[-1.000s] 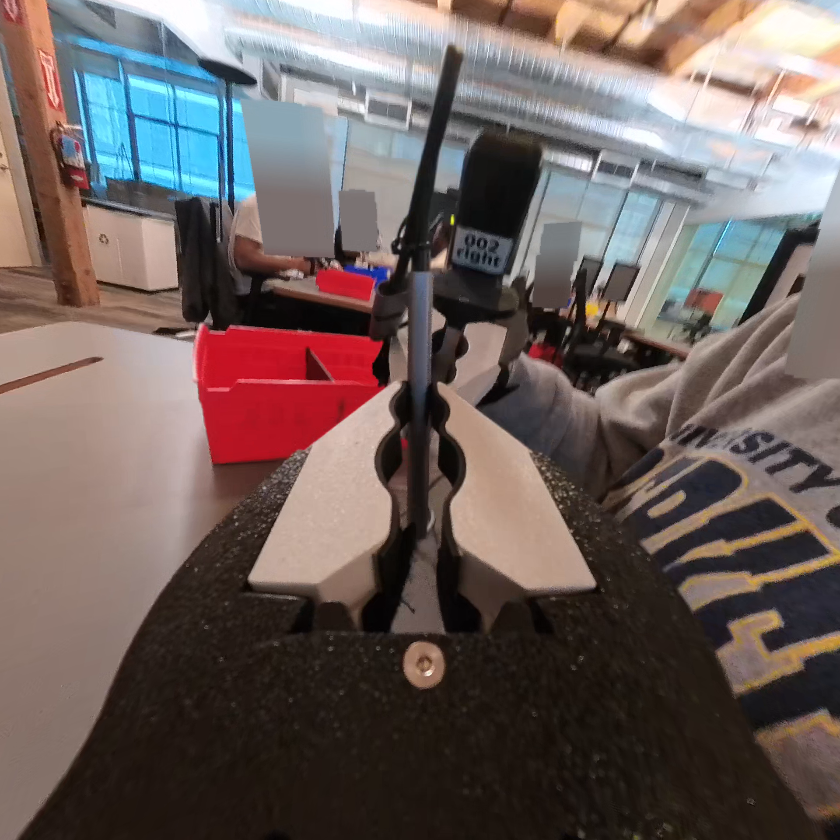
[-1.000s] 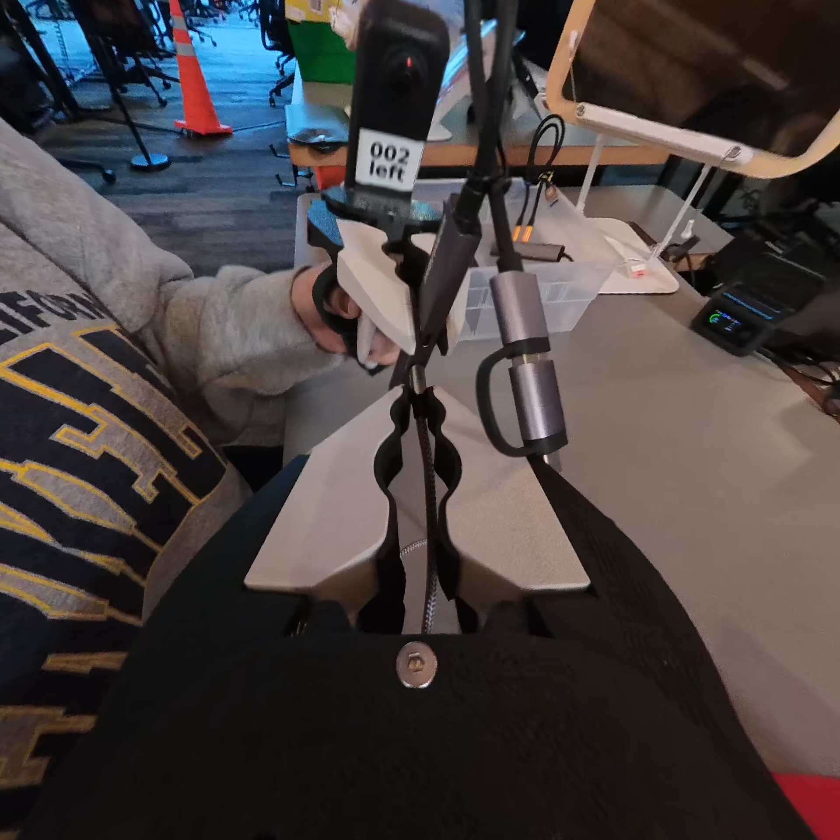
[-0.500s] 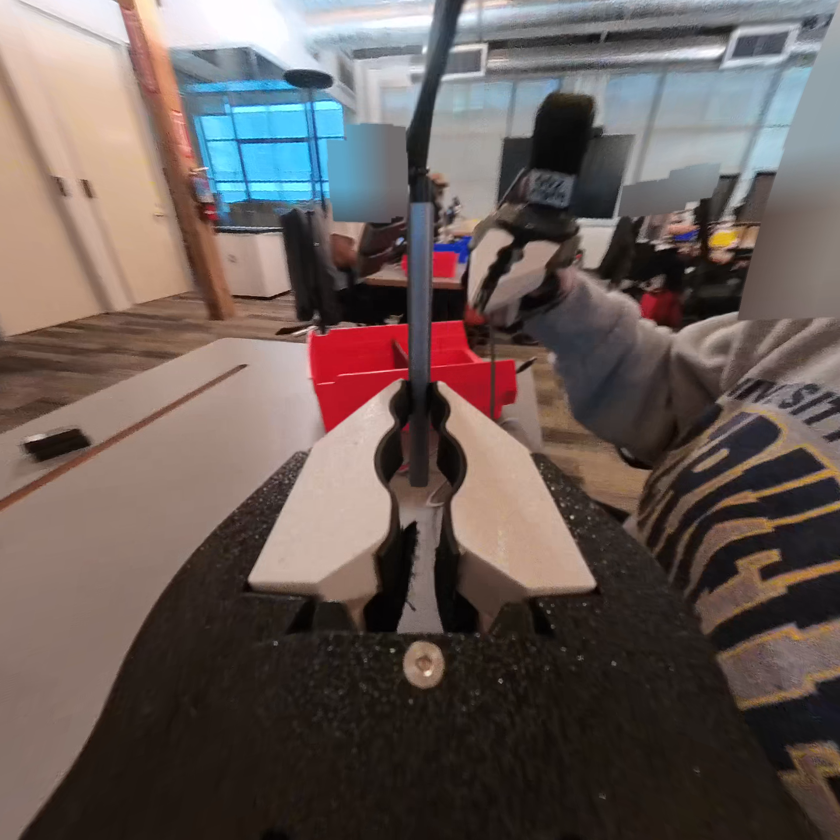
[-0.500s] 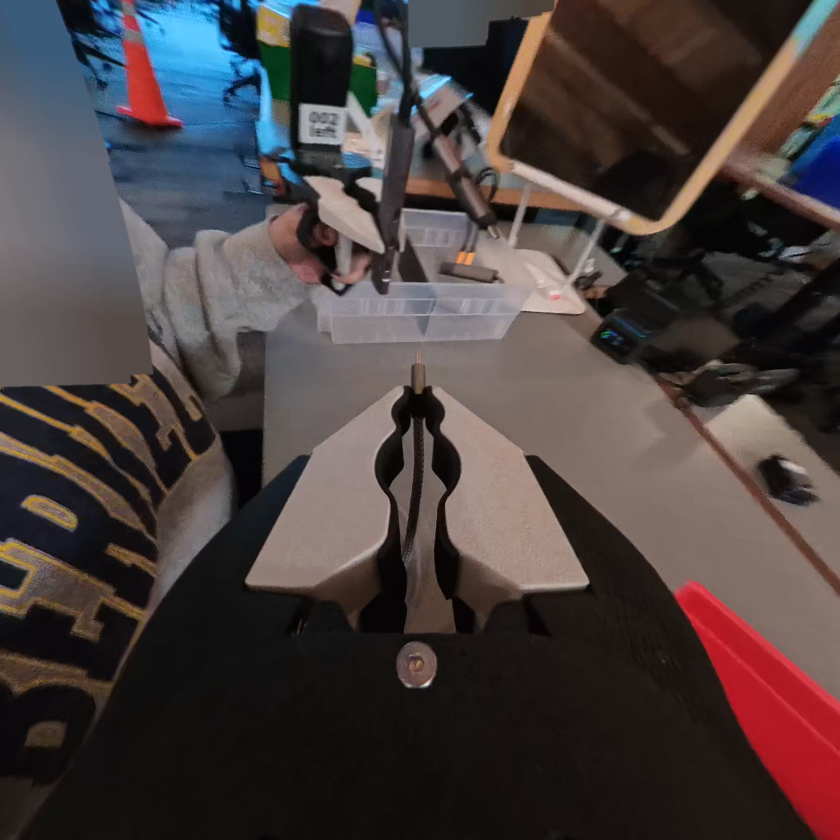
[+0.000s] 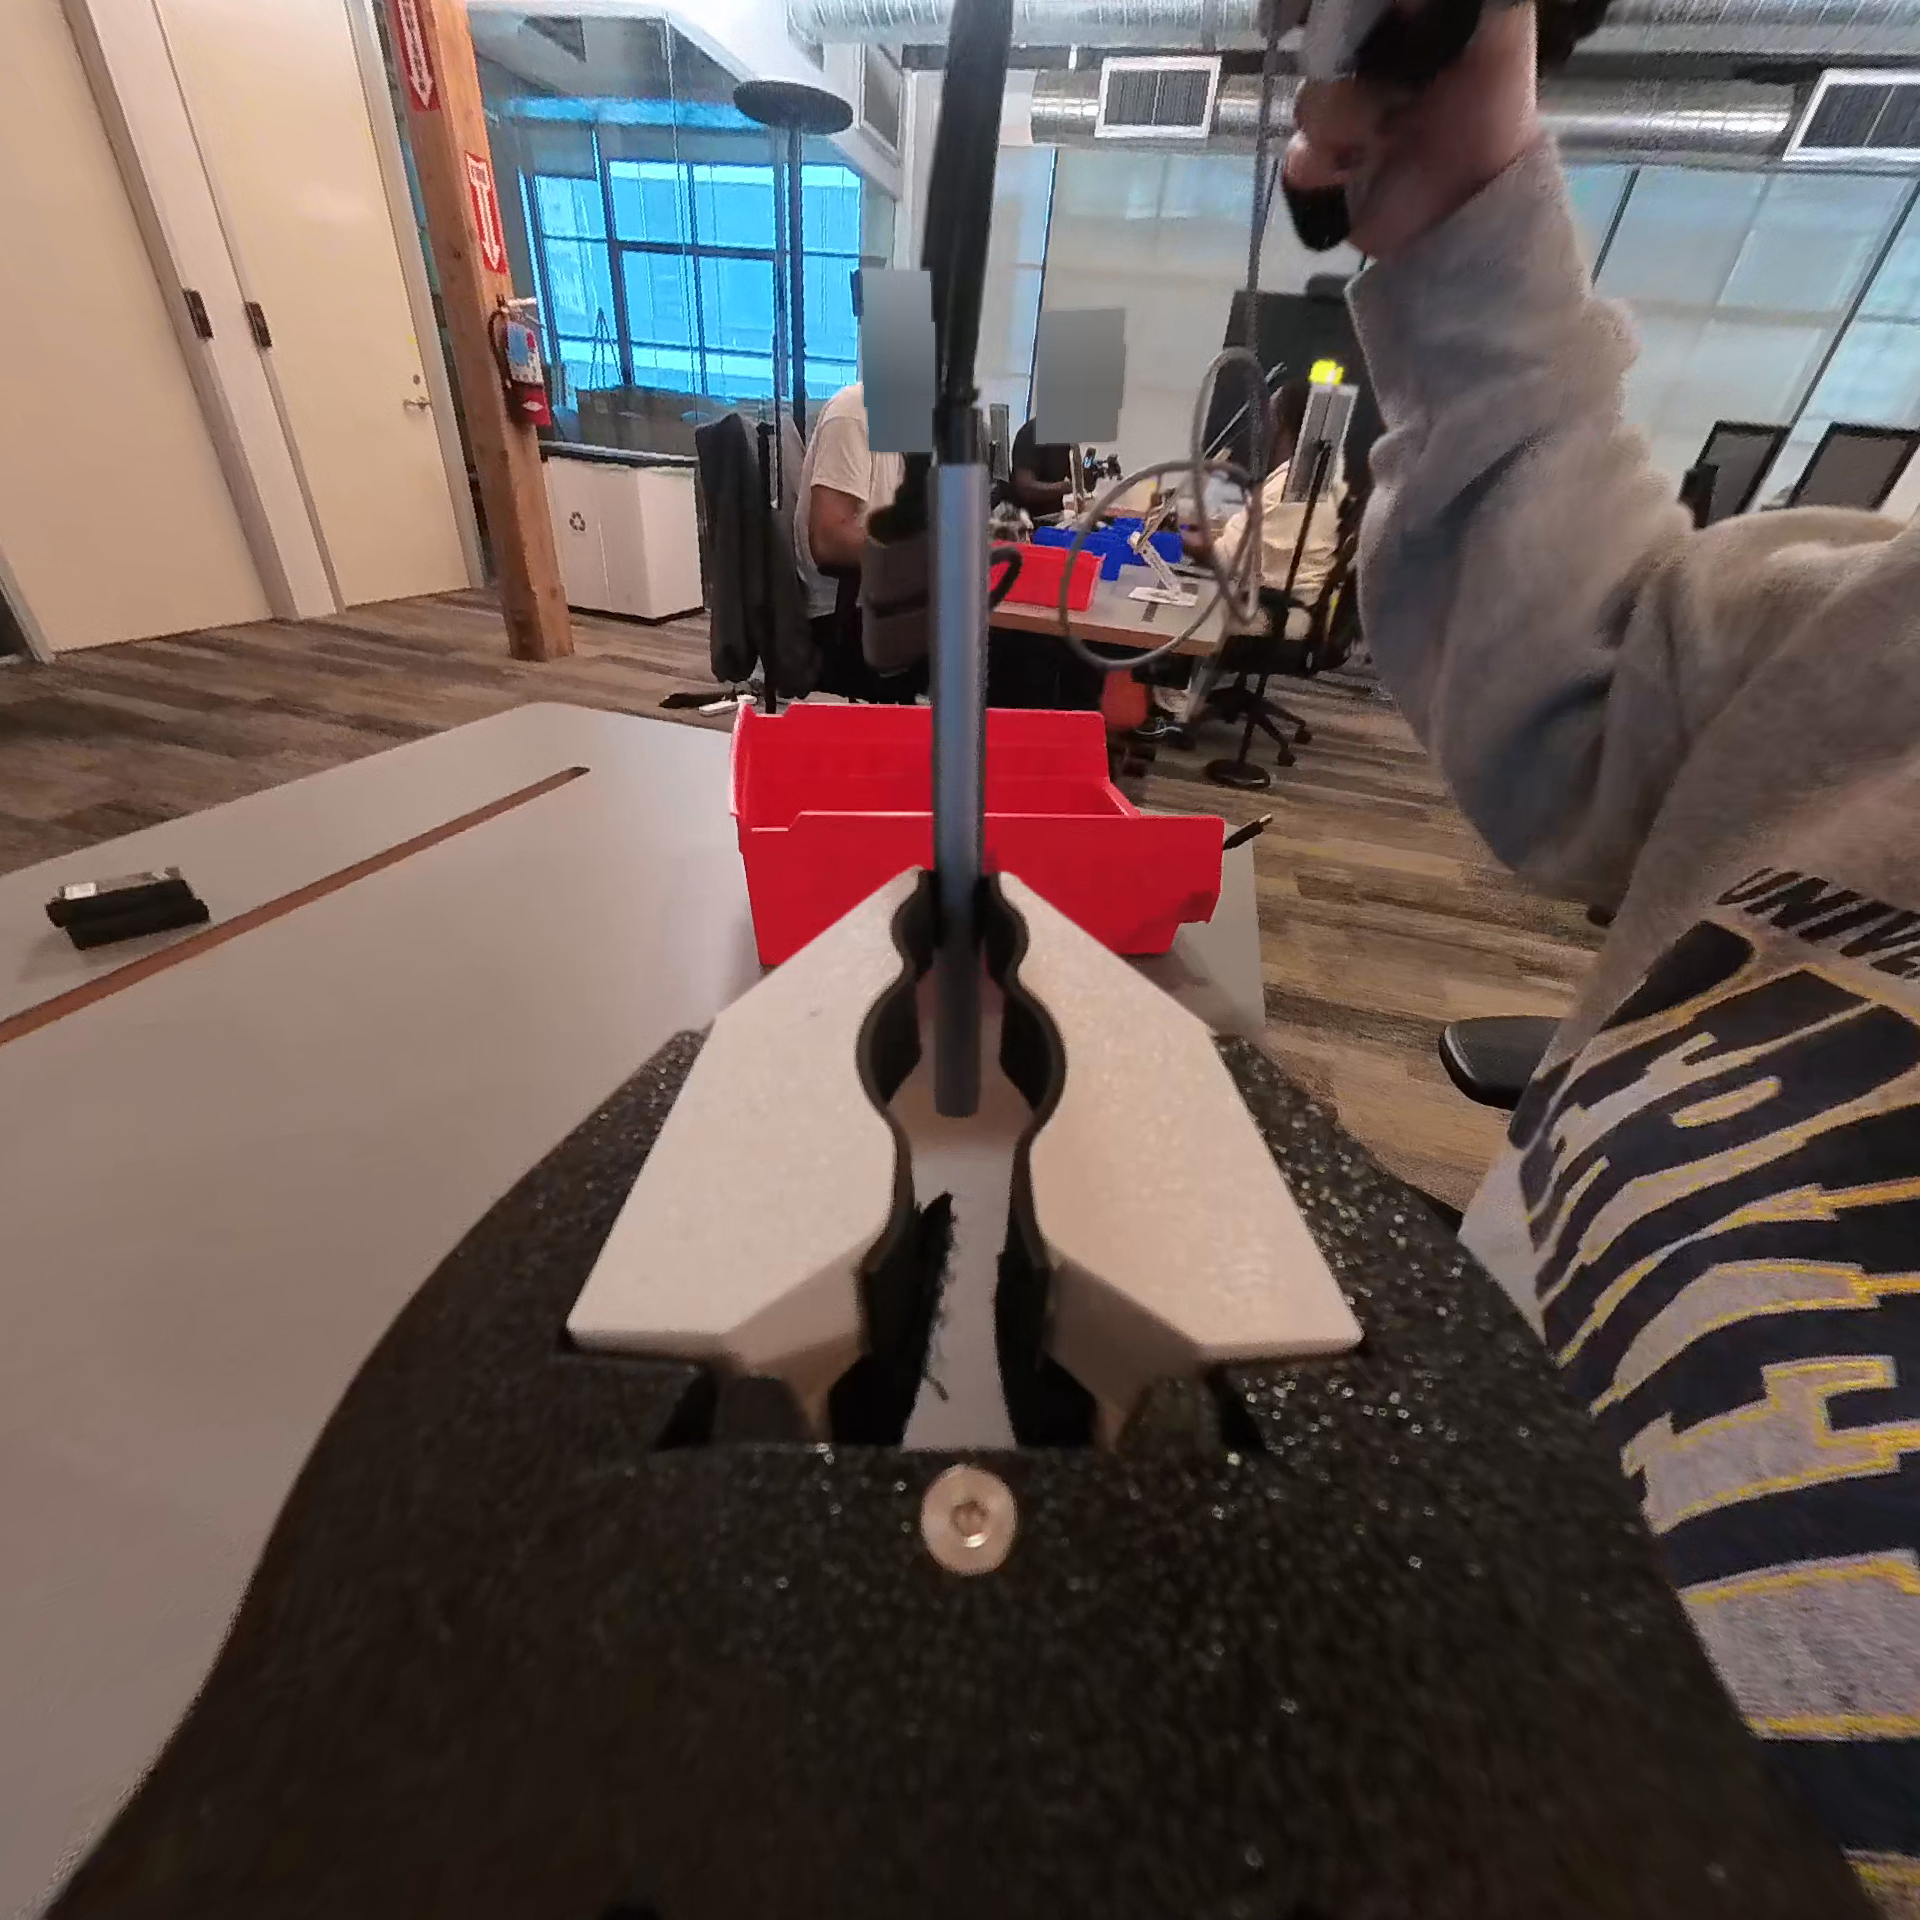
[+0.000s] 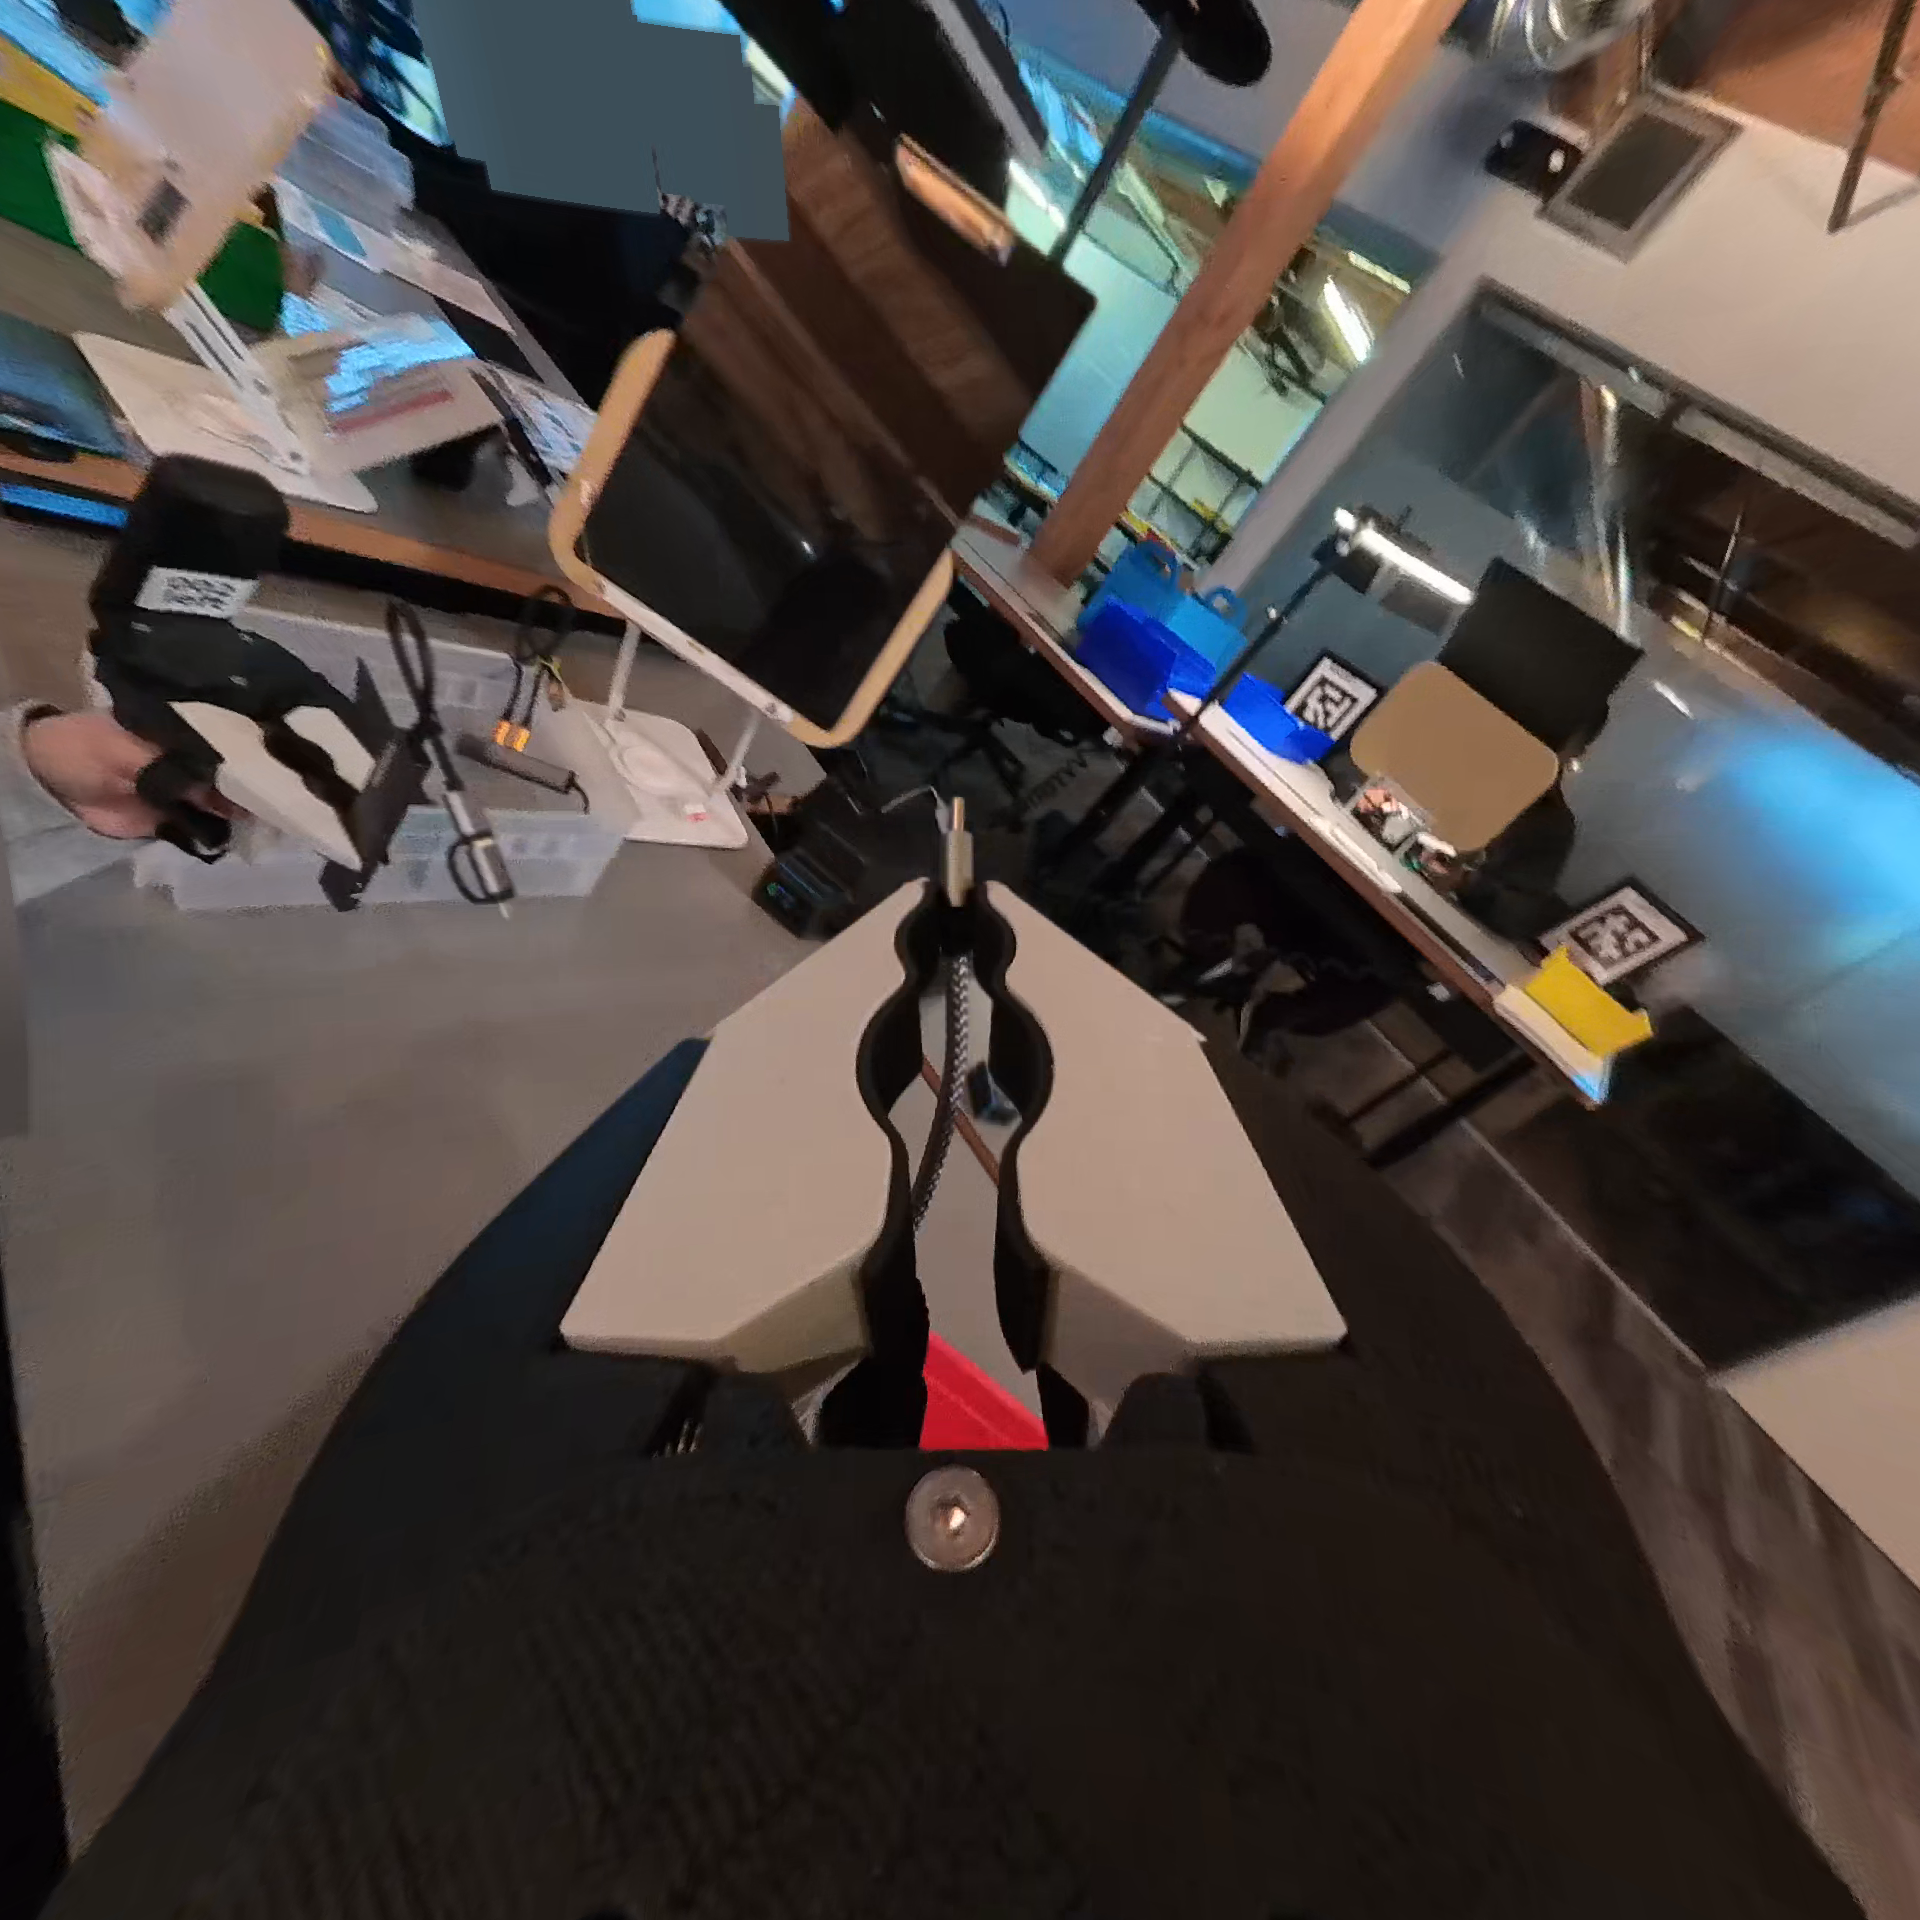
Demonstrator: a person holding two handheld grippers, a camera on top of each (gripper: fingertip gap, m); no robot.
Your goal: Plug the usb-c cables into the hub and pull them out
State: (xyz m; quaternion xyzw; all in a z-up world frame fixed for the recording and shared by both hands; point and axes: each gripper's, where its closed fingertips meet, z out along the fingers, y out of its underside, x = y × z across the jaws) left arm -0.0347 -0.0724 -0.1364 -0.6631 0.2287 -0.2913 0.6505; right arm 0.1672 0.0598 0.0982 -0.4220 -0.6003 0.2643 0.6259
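My left gripper [image 5: 958, 894] is shut on the hub [image 5: 956, 717], a thin grey-blue bar seen edge-on that stands up out of the fingers, with a black cable rising from its top. My right gripper [image 6: 956, 896] is shut on a braided usb-c cable [image 6: 940, 1091]. Its metal plug [image 6: 956, 844] sticks out past the fingertips, free in the air. In the right wrist view the left gripper [image 6: 358, 805] is far off at the left with the hub [image 6: 382, 774] and a dangling grey adapter [image 6: 473, 847]. The braided cable's loop [image 5: 1195, 540] hangs in the left wrist view.
A red bin [image 5: 1039, 862] stands at the grey table's [image 5: 312, 1039] far edge. A small black object [image 5: 125, 907] lies at the left. A clear plastic box [image 6: 540, 857] and a phone on a white stand [image 6: 758, 551] are behind the left gripper. The person's sleeve [image 5: 1538, 582] is on the right. Some 35 cm of space lies between my two pairs of fingers.
The usb-c plug has come out of the hub. My right gripper has drawn up and away to the right with the cable. My left gripper still holds the hub.
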